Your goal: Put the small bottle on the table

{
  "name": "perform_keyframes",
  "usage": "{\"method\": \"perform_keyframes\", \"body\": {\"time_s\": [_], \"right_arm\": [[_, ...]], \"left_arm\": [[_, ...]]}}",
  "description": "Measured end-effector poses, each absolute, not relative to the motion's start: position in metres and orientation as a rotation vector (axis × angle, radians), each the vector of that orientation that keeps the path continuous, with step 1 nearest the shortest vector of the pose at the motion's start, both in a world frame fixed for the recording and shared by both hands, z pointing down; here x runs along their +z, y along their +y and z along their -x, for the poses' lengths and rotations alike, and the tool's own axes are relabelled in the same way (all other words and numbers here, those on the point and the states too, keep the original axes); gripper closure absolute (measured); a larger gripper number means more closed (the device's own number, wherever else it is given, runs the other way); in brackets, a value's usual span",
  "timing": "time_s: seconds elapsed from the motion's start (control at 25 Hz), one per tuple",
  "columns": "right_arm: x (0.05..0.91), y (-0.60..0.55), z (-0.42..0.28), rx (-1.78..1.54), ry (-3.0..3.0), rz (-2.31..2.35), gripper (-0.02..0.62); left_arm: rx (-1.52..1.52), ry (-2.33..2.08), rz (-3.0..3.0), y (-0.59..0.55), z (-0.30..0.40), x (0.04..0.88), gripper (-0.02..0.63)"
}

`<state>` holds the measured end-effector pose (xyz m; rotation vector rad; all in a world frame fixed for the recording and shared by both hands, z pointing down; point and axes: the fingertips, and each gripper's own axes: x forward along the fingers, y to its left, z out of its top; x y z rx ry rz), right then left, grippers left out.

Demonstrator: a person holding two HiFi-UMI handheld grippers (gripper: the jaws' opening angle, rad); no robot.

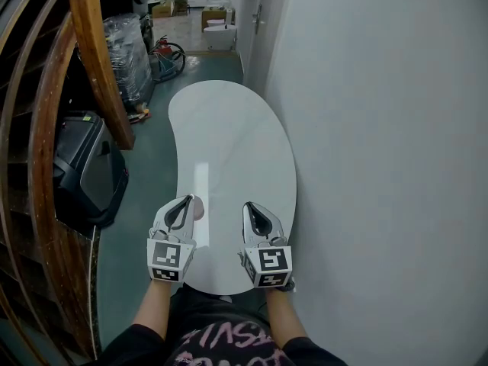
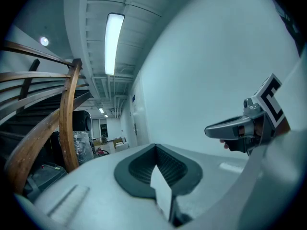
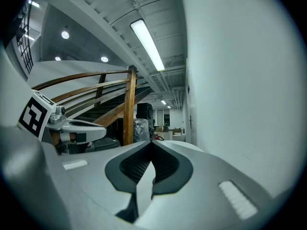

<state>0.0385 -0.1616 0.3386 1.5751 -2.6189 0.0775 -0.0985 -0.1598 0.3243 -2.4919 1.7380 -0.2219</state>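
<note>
A white table (image 1: 229, 128) shaped like a bean stands beside a pale wall (image 1: 381, 128); a person holds two grippers over the near end of it. The left gripper (image 1: 187, 201) has its two jaws pressed together at the tips; there is nothing between them. The right gripper (image 1: 248, 206) is the same; its jaws meet at the tips and hold nothing. The two grippers are side by side with a gap between them, and both point away from the person.

A small pink thing (image 1: 198, 209) sits just beside the tip of the left gripper, on its right side; it is too small to tell if it is the small bottle, or if it rests on the table. A curved wooden rail (image 1: 95, 52) goes up on the left; a black box (image 1: 84, 170) sits on the green floor (image 1: 149, 166) under it.
</note>
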Motion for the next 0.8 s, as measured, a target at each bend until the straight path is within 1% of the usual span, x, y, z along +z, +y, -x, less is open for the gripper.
{"method": "perform_keyframes", "body": {"time_s": [0.8], "right_arm": [[0.301, -0.168, -0.036, -0.002, -2.689, -1.562, 0.581]], "left_arm": [[-0.173, 1.722, 2.427, -0.162, 0.108, 0.289, 0.606]]}}
